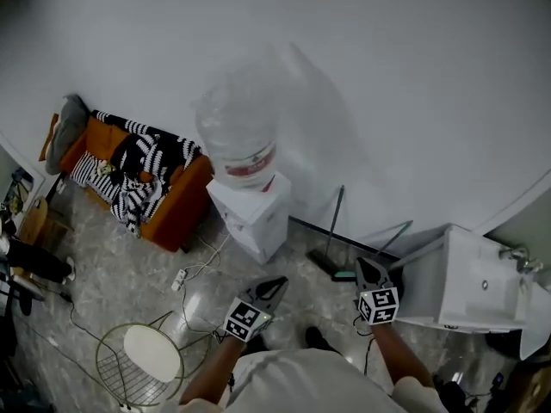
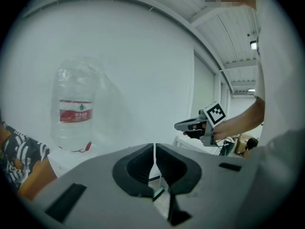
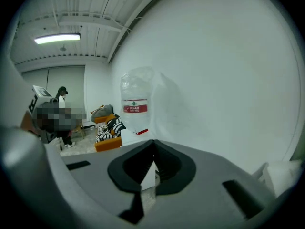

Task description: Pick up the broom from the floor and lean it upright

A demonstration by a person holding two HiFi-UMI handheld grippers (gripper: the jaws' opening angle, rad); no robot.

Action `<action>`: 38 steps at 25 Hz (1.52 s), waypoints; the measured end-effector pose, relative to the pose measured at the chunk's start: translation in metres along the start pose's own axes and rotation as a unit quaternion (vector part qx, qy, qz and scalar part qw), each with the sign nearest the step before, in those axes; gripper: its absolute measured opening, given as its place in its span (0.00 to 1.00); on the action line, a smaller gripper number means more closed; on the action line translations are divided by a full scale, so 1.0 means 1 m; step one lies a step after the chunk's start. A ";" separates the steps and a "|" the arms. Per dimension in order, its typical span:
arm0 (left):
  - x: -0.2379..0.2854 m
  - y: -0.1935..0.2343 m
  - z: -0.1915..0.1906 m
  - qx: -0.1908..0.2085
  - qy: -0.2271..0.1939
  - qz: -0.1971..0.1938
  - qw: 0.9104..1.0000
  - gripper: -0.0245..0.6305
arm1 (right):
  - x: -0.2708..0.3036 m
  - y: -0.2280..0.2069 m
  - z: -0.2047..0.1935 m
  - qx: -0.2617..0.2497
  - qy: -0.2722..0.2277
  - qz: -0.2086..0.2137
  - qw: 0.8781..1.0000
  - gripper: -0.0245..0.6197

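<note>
Broom (image 1: 337, 222): leaning against wall (image 1: 387, 101), handle up; head may slide on floor (image 1: 129, 274)
Left gripper (image 1: 276, 283): jaws pressed together, empty
Right gripper (image 1: 367, 266): jaws pressed together, empty; near broom, could knock it

You see the bottle (image 1: 237, 127) atop the water dispenser (image 1: 256, 218) blurred, and the sink (image 1: 519, 284) to its right cut off.
</note>
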State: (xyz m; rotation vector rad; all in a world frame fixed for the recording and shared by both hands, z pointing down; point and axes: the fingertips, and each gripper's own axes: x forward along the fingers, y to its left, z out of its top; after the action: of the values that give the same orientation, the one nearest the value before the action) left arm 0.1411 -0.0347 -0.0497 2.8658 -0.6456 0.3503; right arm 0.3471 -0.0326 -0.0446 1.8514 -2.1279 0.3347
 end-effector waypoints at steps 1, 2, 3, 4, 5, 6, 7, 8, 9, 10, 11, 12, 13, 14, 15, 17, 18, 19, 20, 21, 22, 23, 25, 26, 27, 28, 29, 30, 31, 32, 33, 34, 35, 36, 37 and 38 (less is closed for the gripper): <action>-0.009 0.003 0.001 0.000 -0.001 -0.006 1.000 0.06 | -0.006 0.011 0.000 0.008 -0.001 -0.008 1.000 0.04; -0.018 0.006 0.001 -0.001 -0.002 -0.013 1.000 0.06 | -0.013 0.021 -0.002 0.014 -0.002 -0.017 1.000 0.04; -0.027 0.009 0.001 -0.003 -0.001 -0.022 1.000 0.06 | -0.019 0.031 -0.003 0.019 -0.002 -0.026 0.999 0.04; -0.035 0.011 0.002 -0.004 0.002 -0.032 0.999 0.06 | -0.024 0.041 -0.005 0.023 -0.001 -0.035 0.999 0.04; -0.044 0.012 0.002 -0.005 0.007 -0.042 0.999 0.06 | -0.029 0.053 -0.007 0.027 -0.001 -0.041 0.999 0.04; -0.052 0.014 0.001 -0.005 0.010 -0.053 0.999 0.06 | -0.034 0.064 -0.009 0.030 -0.001 -0.047 0.998 0.04; -0.059 0.016 -0.001 -0.004 0.009 -0.062 0.998 0.06 | -0.040 0.075 -0.012 0.033 0.000 -0.051 0.998 0.04; -0.066 0.017 -0.003 -0.003 0.007 -0.070 0.998 0.06 | -0.046 0.086 -0.015 0.036 0.002 -0.056 0.998 0.04; -0.071 0.018 -0.003 -0.002 0.005 -0.078 0.997 0.06 | -0.052 0.095 -0.018 0.041 0.003 -0.060 0.997 0.04; -0.077 0.018 -0.003 -0.003 0.003 -0.087 0.996 0.06 | -0.059 0.105 -0.021 0.045 0.005 -0.064 0.997 0.04; -0.082 0.017 -0.003 -0.003 0.002 -0.097 0.995 0.06 | -0.065 0.113 -0.023 0.050 0.006 -0.068 0.996 0.04; -0.086 0.016 -0.003 -0.003 0.002 -0.106 0.994 0.06 | -0.072 0.121 -0.025 0.054 0.006 -0.071 0.996 0.04; -0.089 0.015 -0.005 -0.001 0.003 -0.114 0.993 0.06 | -0.078 0.128 -0.027 0.057 0.006 -0.073 0.996 0.04; -0.091 0.013 -0.007 0.002 0.004 -0.121 0.993 0.06 | -0.085 0.134 -0.027 0.060 0.005 -0.076 0.995 0.04; -0.093 0.011 -0.009 0.006 0.006 -0.128 0.992 0.06 | -0.091 0.139 -0.027 0.061 0.004 -0.078 0.995 0.04; -0.095 0.005 -0.014 0.012 0.010 -0.136 0.991 0.06 | -0.104 0.145 -0.027 0.062 0.002 -0.083 0.995 0.04; -0.096 0.001 -0.015 0.014 0.011 -0.139 0.990 0.06 | -0.111 0.146 -0.028 0.063 0.001 -0.084 0.994 0.04; -0.097 -0.003 -0.016 0.016 0.012 -0.142 0.990 0.06 | -0.117 0.148 -0.030 0.063 0.001 -0.085 0.994 0.04; -0.098 -0.008 -0.016 0.018 0.012 -0.143 0.990 0.06 | -0.124 0.148 -0.031 0.064 -0.001 -0.086 0.994 0.04; -0.099 -0.013 -0.015 0.021 0.011 -0.142 0.990 0.06 | -0.129 0.147 -0.031 0.064 -0.003 -0.085 0.994 0.04; -0.099 -0.017 -0.014 0.024 0.010 -0.140 0.990 0.06 | -0.134 0.145 -0.030 0.065 -0.006 -0.084 0.994 0.04; -0.099 -0.021 -0.013 0.026 0.009 -0.137 0.990 0.06 | -0.139 0.142 -0.029 0.066 -0.010 -0.083 0.994 0.04; -0.098 -0.028 -0.011 0.025 0.008 -0.129 0.991 0.06 | -0.148 0.136 -0.026 0.069 -0.016 -0.080 0.994 0.04; -0.098 -0.031 -0.011 0.021 0.007 -0.125 0.992 0.06 | -0.153 0.133 -0.024 0.071 -0.019 -0.079 0.994 0.04; -0.097 -0.035 -0.009 0.016 0.005 -0.121 0.993 0.06 | -0.157 0.129 -0.022 0.071 -0.024 -0.077 0.994 0.04; -0.096 -0.038 -0.007 0.013 0.001 -0.117 0.993 0.06 | -0.161 0.125 -0.019 0.070 -0.028 -0.077 0.994 0.04; -0.095 -0.042 -0.004 0.013 -0.002 -0.114 0.993 0.06 | -0.165 0.121 -0.018 0.069 -0.032 -0.077 0.994 0.04; -0.094 -0.046 -0.002 0.015 -0.005 -0.112 0.994 0.06 | -0.168 0.117 -0.017 0.068 -0.034 -0.077 0.994 0.04; -0.094 -0.049 0.000 0.017 -0.007 -0.110 0.994 0.06 | -0.171 0.114 -0.017 0.068 -0.036 -0.077 0.994 0.04; -0.094 -0.052 0.002 0.018 -0.008 -0.107 0.994 0.06 | -0.174 0.111 -0.018 0.068 -0.037 -0.077 0.994 0.04; -0.093 -0.055 0.003 0.016 -0.010 -0.105 0.994 0.06 | -0.177 0.108 -0.019 0.067 -0.037 -0.077 0.994 0.04; -0.092 -0.058 0.004 0.013 -0.012 -0.104 0.994 0.06 | -0.180 0.105 -0.020 0.067 -0.037 -0.077 0.994 0.04; -0.090 -0.061 0.004 0.010 -0.013 -0.102 0.995 0.06 | -0.183 0.103 -0.020 0.066 -0.036 -0.077 0.994 0.04; -0.089 -0.064 0.004 0.007 -0.015 -0.101 0.995 0.06 | -0.185 0.101 -0.021 0.065 -0.036 -0.075 0.994 0.04; -0.087 -0.067 0.005 0.006 -0.016 -0.100 0.995 0.06 | -0.187 0.100 -0.021 0.063 -0.037 -0.072 0.995 0.04; -0.086 -0.069 0.005 0.005 -0.017 -0.099 0.995 0.06 | -0.188 0.099 -0.022 0.060 -0.038 -0.070 0.995 0.04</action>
State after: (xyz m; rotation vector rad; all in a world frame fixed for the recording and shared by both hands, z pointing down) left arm 0.0973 0.0599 -0.0856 2.9184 -0.3604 0.2753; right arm 0.2744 0.1627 -0.0921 2.0996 -2.0526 0.3729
